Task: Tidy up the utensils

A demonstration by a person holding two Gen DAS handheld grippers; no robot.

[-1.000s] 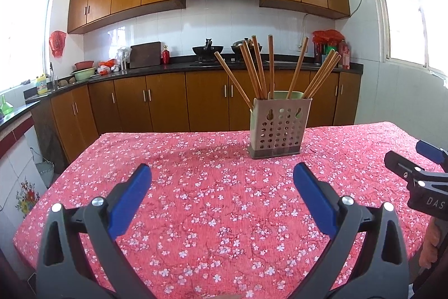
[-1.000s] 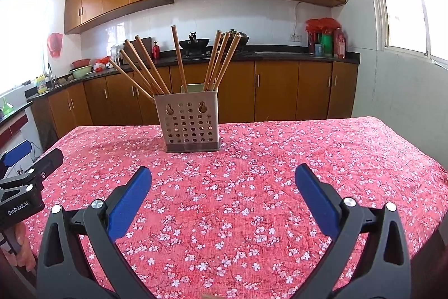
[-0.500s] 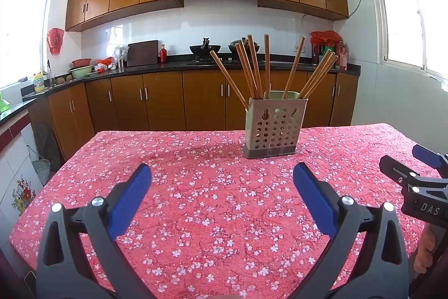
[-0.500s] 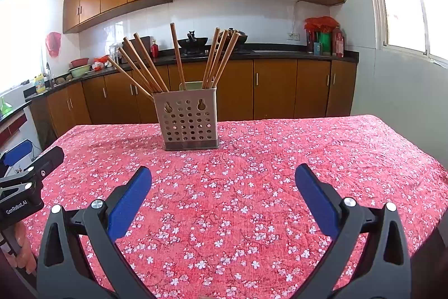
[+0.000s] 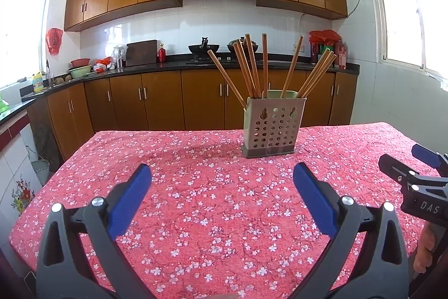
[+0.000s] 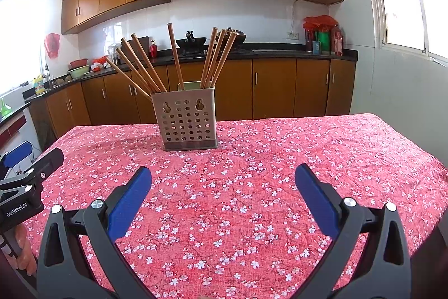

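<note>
From the left wrist view, the left gripper [image 5: 221, 181] hangs with jaws spread over bare red floral table [image 5: 196, 203], its left edge showing at 9 o'clock, the perforated utensil holder [image 5: 270, 128] standing at 1 o'clock and the right gripper [image 5: 414, 173] entering at 3 o'clock. From the right wrist view, the right gripper [image 6: 222, 181] also has jaws spread; the holder [image 6: 187, 122] sits at 11 o'clock, wooden chopsticks [image 6: 173, 58] fanning from it, the table's right edge falls away at 3 o'clock, and the left gripper [image 6: 30, 167] shows at 9 o'clock.

Chopsticks [image 6: 173, 58] stand in holder [image 6: 186, 119]; right claw [image 6: 222, 177] gapes.
</note>
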